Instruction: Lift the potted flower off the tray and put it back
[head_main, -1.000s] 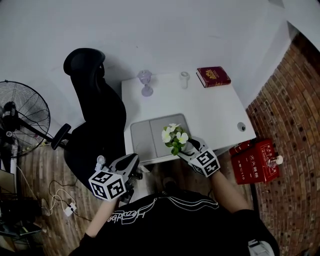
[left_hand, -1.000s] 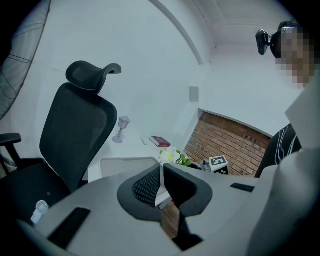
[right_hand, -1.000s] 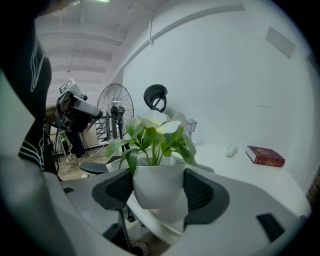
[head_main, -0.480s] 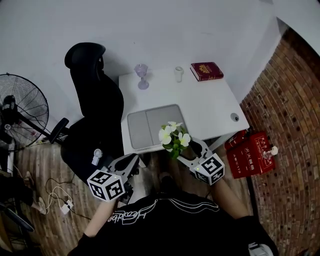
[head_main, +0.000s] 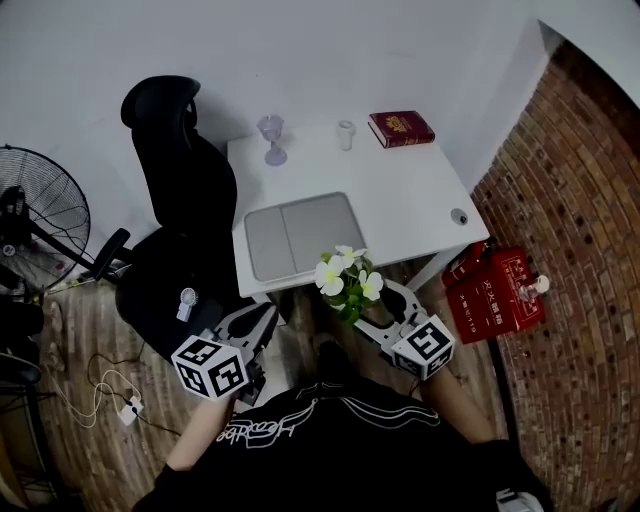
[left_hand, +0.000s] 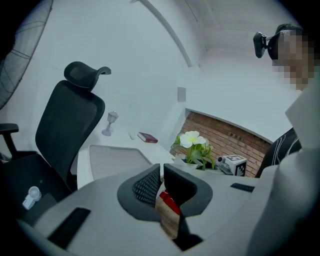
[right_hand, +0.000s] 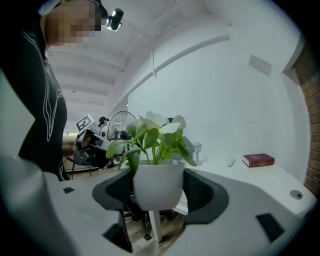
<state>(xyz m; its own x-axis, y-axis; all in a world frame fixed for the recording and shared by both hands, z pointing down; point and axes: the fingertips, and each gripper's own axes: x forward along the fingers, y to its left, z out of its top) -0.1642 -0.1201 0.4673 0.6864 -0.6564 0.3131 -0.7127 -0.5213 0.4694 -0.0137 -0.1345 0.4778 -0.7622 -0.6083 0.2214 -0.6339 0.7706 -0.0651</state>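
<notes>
The potted flower (head_main: 346, 282), white blooms and green leaves in a small white pot (right_hand: 158, 185), hangs in the air just in front of the table's near edge. My right gripper (head_main: 368, 308) is shut on the pot, one jaw on each side (right_hand: 159, 187). The grey tray (head_main: 298, 235) lies with nothing on it on the white table (head_main: 400, 195), beyond the flower. My left gripper (head_main: 257, 322) hangs lower left, off the table beside the chair, with its jaws together and nothing between them (left_hand: 161, 172).
A black office chair (head_main: 175, 200) stands left of the table, a floor fan (head_main: 40, 215) further left. A goblet (head_main: 271, 137), a small white cup (head_main: 346, 134) and a red book (head_main: 400, 127) line the table's far edge. A red box (head_main: 497, 293) sits by the brick wall.
The right gripper has carried the flower back from over the tray's front edge to a spot in front of the table. The left gripper has drawn back too, and the table appears further off.
</notes>
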